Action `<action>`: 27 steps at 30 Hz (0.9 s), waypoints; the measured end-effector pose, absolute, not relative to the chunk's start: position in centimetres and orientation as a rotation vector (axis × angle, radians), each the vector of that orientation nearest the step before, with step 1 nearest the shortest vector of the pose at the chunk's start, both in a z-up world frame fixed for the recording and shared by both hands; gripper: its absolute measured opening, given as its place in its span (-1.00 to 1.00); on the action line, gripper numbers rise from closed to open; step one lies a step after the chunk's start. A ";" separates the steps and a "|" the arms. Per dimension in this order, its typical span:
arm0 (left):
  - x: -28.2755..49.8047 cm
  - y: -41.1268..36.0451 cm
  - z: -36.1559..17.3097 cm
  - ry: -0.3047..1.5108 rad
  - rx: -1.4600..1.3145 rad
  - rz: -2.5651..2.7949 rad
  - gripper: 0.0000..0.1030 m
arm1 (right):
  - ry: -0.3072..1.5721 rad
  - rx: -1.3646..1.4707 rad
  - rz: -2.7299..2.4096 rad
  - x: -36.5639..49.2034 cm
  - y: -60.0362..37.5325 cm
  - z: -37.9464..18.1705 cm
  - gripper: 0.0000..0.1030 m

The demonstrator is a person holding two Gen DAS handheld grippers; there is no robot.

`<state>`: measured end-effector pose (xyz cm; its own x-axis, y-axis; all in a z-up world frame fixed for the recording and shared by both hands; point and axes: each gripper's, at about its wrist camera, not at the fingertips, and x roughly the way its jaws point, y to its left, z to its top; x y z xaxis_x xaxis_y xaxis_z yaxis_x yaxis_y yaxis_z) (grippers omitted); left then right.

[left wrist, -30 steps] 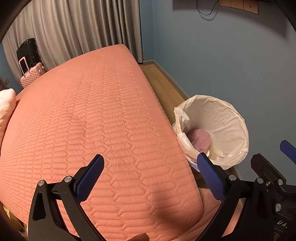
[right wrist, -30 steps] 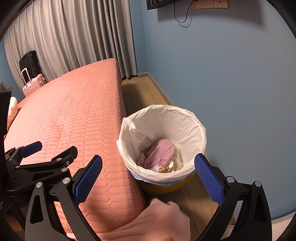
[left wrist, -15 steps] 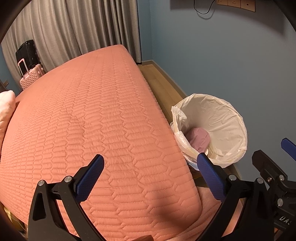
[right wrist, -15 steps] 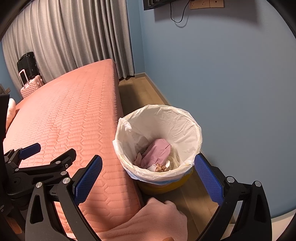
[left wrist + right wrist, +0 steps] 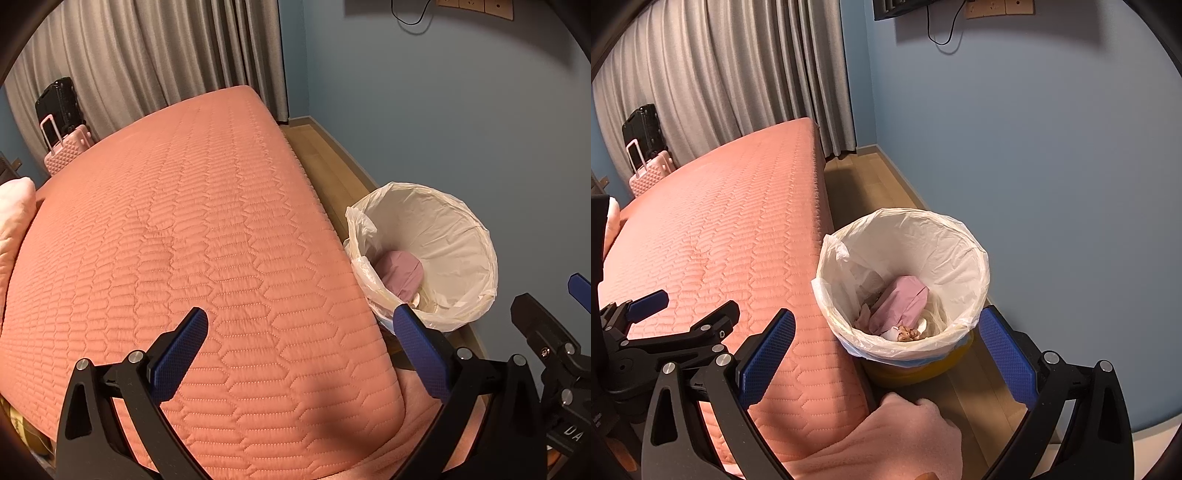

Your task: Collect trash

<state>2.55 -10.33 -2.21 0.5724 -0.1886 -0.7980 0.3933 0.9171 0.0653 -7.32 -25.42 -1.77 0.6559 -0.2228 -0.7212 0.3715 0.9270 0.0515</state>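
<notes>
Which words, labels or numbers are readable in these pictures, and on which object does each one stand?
"DA": white letters on the black body of the right tool, at the lower right edge of the left wrist view; the rest is cut off.
Small white print on the left tool, at the left edge of the right wrist view: too small to read.
No readable text on the bin, bed or suitcases.

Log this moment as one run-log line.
left tool: open, empty, over bed | right tool: open, empty, facing bin | pink wrapper: in bin
</notes>
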 end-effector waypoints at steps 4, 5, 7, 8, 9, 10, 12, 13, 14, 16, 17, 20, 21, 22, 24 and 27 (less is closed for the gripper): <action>2.4 -10.5 -2.3 0.896 0.254 -0.346 0.87 | 0.792 0.204 -0.343 -7.3 -25.6 -1.7 0.88; 2.4 -10.5 -2.3 0.897 0.254 -0.347 0.87 | 0.792 0.204 -0.344 -7.3 -25.6 -1.8 0.88; 2.4 -10.5 -2.2 0.896 0.252 -0.346 0.87 | 0.792 0.204 -0.345 -7.3 -25.7 -1.8 0.88; 2.4 -10.6 -2.2 0.896 0.253 -0.347 0.87 | 0.793 0.204 -0.345 -7.3 -25.7 -1.8 0.88; 2.4 -10.5 -2.2 0.896 0.253 -0.348 0.87 | 0.792 0.204 -0.345 -7.3 -25.7 -1.8 0.88; 2.4 -10.5 -2.3 0.897 0.252 -0.347 0.87 | 0.793 0.204 -0.346 -7.2 -25.8 -1.8 0.88; 2.4 -10.5 -2.3 0.897 0.253 -0.346 0.87 | 0.794 0.206 -0.348 -7.2 -25.9 -1.9 0.88; 2.4 -10.5 -2.2 0.896 0.254 -0.347 0.87 | 0.795 0.207 -0.349 -7.2 -25.9 -1.9 0.88; 2.4 -10.5 -2.2 0.896 0.255 -0.346 0.87 | 0.795 0.208 -0.350 -7.3 -25.9 -2.0 0.88; 2.4 -10.6 -2.2 0.897 0.255 -0.345 0.87 | 0.796 0.211 -0.351 -7.4 -26.0 -2.0 0.88; 2.4 -10.6 -2.2 0.898 0.256 -0.345 0.87 | 0.796 0.212 -0.352 -7.4 -26.1 -2.1 0.88; 2.4 -10.7 -2.2 0.898 0.258 -0.344 0.87 | 0.798 0.214 -0.355 -7.4 -26.2 -2.1 0.88; 2.4 -10.7 -2.3 0.898 0.258 -0.343 0.87 | 0.798 0.216 -0.356 -7.5 -26.2 -2.1 0.88; 2.4 -10.8 -2.3 0.898 0.258 -0.343 0.87 | 0.798 0.216 -0.356 -7.5 -26.2 -2.1 0.88; 2.4 -10.8 -2.3 0.897 0.258 -0.343 0.87 | 0.798 0.218 -0.357 -7.5 -26.3 -2.1 0.88; 2.3 -10.9 -2.3 0.897 0.260 -0.343 0.87 | 0.798 0.218 -0.357 -7.5 -26.3 -2.1 0.88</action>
